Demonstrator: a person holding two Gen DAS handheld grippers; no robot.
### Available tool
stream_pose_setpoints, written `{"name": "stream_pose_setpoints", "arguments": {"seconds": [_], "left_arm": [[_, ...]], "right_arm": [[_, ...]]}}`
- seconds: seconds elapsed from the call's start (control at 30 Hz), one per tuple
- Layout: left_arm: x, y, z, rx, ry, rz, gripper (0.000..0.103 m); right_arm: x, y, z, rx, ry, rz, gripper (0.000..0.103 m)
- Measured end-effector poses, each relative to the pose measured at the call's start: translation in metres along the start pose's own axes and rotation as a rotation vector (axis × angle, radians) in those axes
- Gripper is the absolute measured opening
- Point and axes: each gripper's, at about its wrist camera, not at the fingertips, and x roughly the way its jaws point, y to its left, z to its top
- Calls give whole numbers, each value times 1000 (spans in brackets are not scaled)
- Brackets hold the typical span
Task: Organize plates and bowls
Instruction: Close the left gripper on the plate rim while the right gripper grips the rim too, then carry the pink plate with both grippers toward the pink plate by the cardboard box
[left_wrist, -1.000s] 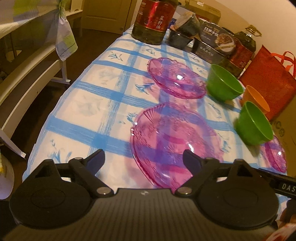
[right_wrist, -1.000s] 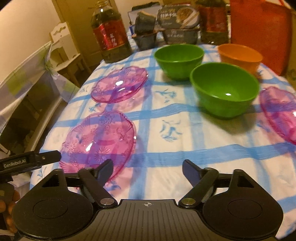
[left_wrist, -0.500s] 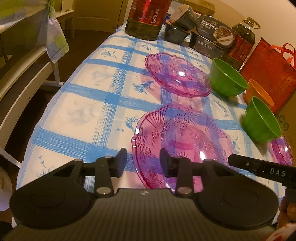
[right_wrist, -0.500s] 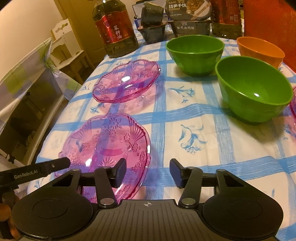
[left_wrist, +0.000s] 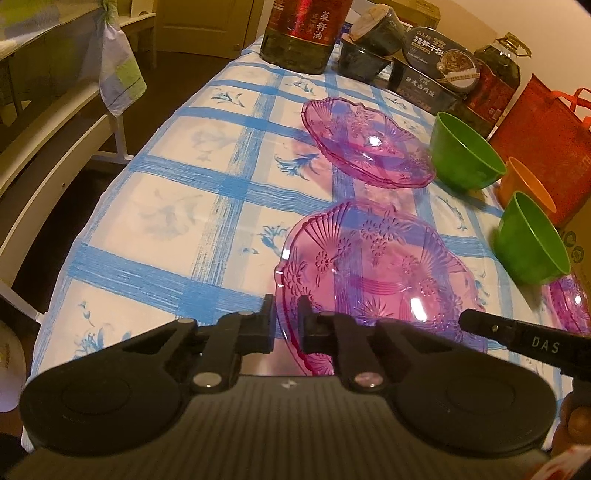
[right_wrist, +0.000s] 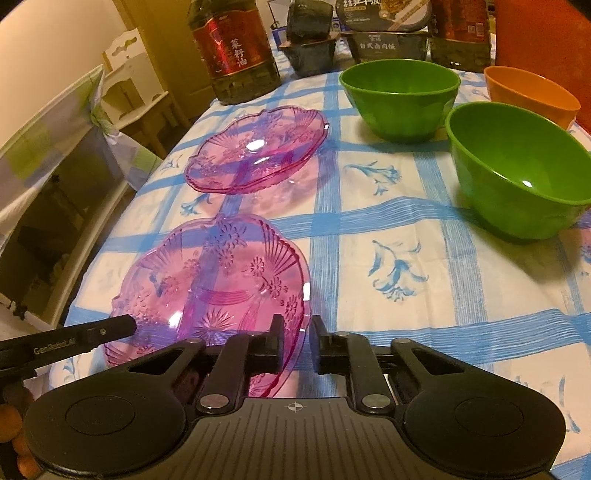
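Observation:
A pink glass plate (left_wrist: 376, 266) lies near the front of the blue-checked table; it also shows in the right wrist view (right_wrist: 218, 280). My left gripper (left_wrist: 285, 325) is shut on its left rim. My right gripper (right_wrist: 298, 339) is shut on its right rim. A second pink plate (left_wrist: 365, 144) (right_wrist: 258, 147) lies behind it. A third pink plate (left_wrist: 570, 302) peeks at the right edge. Two green bowls (right_wrist: 399, 96) (right_wrist: 517, 166) and an orange bowl (right_wrist: 532, 92) stand at the right.
Oil bottles (right_wrist: 236, 48) (left_wrist: 498, 85), dark food boxes (left_wrist: 436, 74) and a red bag (left_wrist: 543, 125) line the table's far end. A white chair with a hanging cloth (left_wrist: 118, 81) stands left of the table. The table's left edge (left_wrist: 92, 221) drops to dark floor.
Both grippers have moved in on the near pink plate and closed from wide open onto its opposite rims.

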Motion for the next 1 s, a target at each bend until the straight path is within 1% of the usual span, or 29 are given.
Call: {"name": "stream_pose_setpoints", "arguments": {"seconds": [0.17, 0.4, 0.7, 1.0], "left_arm": [[-10, -6, -3, 13, -3, 0, 10], [-31, -24, -14, 30, -5, -23, 10], [-57, -70, -29, 108, -24, -84, 10], [-66, -133, -36, 199, -40, -167, 10]], "right_arm": [[-11, -2, -3, 6, -11, 3, 10], [-43, -13, -18, 39, -27, -5, 10], [-97, -40, -33, 95, -94, -49, 10], [-149, -81, -52, 178, -160, -117, 10]]}}
